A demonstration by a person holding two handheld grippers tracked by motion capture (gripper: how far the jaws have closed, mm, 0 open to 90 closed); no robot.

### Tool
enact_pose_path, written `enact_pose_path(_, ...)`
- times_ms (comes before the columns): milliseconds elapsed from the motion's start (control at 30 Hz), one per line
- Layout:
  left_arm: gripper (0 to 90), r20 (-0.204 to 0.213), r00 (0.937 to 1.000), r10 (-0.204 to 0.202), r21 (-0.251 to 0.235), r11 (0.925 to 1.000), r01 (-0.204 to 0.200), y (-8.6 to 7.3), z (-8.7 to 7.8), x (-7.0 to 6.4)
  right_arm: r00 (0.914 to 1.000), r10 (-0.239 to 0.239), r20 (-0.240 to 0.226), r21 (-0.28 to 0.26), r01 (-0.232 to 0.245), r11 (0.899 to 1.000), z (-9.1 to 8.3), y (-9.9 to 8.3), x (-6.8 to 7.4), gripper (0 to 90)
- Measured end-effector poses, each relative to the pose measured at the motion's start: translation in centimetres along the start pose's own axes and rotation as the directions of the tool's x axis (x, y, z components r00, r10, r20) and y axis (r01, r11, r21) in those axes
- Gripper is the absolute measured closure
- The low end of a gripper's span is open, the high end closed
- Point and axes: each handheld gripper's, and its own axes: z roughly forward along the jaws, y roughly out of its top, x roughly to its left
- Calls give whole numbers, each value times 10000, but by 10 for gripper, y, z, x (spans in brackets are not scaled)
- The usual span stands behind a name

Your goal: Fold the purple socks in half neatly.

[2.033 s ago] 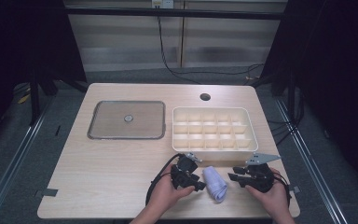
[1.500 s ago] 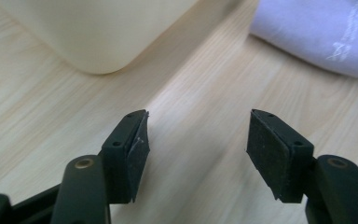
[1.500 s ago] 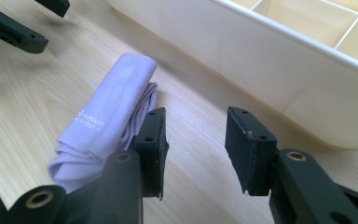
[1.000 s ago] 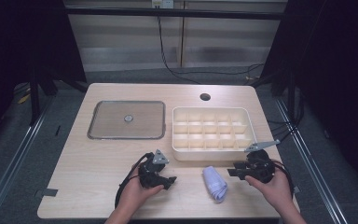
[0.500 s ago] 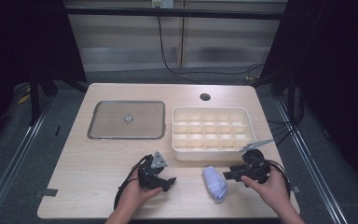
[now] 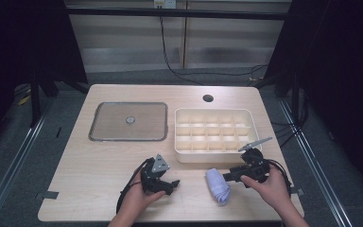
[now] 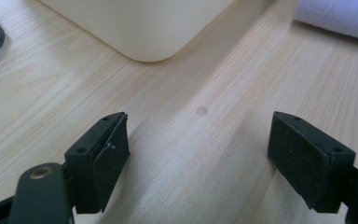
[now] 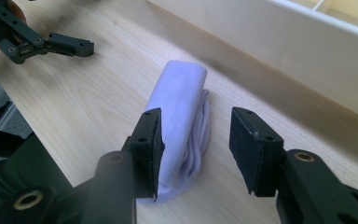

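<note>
On the desk (image 6: 99, 161), near edge: we see both tongs low over the wood, a hand behind each.
Left tongs (image 6: 170, 183): we find the jaws spread wide and released, with bare wood between them in the left gripper view; they grip nothing and touch nothing.
Right tongs (image 6: 227, 177): we see the jaws parted partway, not clenched. In the right gripper view (image 8: 196, 144) the near end of the folded cloth (image 8: 182, 126) lies partly between them; one jaw stands right against the cloth's side, the other apart from it over bare wood. We cannot tell whether that near jaw presses the fabric.
Folded cloth (image 6: 217, 185): we place it flat on the desk, pale lilac, just in front of the compartment tray (image 6: 212, 156) and apart from it, between the two tongs, with the right tongs at its upper end and the left tongs well apart to its other side.
Compartment tray: we see its rounded corner (image 7: 154, 42) ahead of the left tongs, apart from the jaws.
Lid (image 6: 127, 121): we see it flat beside the tray, farther back.
</note>
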Motion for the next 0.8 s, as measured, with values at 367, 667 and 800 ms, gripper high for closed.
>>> enact_pose_path(367,198,-20,10000,15,7,10000,-15,0,0,0,9997,109,-218,497,-98,9987,9,5,0,522)
enact_pose_path(667,196,-41,10000,9,1,10000,-9,0,0,0,9994,27,-336,837,1,9965,14,9,3,517)
enact_pose_path(800,195,-46,10000,6,-2,10000,-6,1,1,0,9991,220,-367,1047,-181,9943,19,8,-1,517)
